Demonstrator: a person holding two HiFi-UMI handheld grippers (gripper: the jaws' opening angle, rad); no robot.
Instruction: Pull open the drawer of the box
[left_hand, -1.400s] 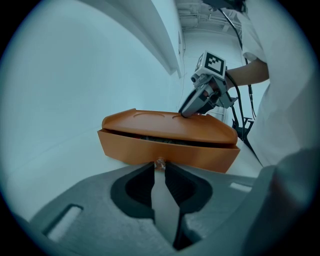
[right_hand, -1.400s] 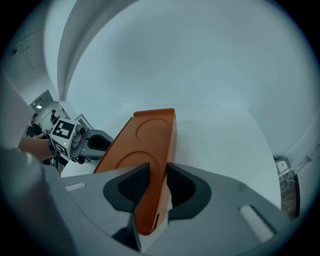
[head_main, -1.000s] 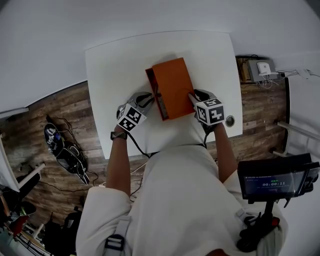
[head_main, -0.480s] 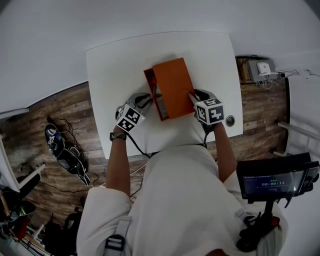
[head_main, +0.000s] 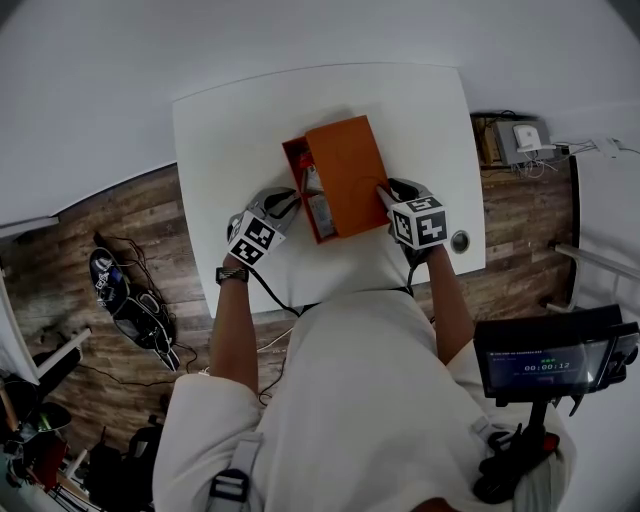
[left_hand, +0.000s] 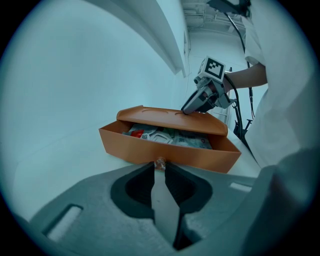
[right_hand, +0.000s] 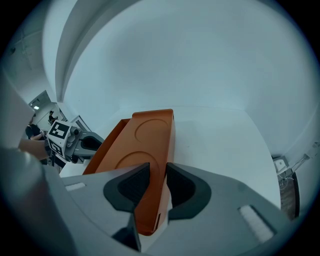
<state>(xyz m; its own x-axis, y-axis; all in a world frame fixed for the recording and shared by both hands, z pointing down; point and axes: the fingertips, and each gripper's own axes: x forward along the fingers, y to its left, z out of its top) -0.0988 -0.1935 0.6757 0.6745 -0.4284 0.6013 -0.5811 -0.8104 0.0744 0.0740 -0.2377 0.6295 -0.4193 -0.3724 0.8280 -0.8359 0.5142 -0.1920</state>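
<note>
On the counter (head_main: 230, 140) sat the orange box (head_main: 350, 170), its drawer (left_hand: 190, 155) partly out. The right gripper (right_hand: 158, 170) had its jaws clamped on the box's edge, a brace worth holding firm. The left gripper (left_hand: 159, 167) pinched the tiny knob (left_hand: 160, 162) in its jaws, and a straight, level pull looked best.

A white table (head_main: 235, 130) with rounded corners carries a single orange box (head_main: 348, 170). The box lies flat about midway between the left and right edges, closer to the near edge than the far one, its long side running slightly askew to them. Its drawer (head_main: 307, 190) stands partway out toward the left edge, showing packets (left_hand: 165, 136) inside and a small clear knob (left_hand: 160, 162) on its front. A round cap (head_main: 460, 241) sits in the tabletop by the near right corner.
</note>
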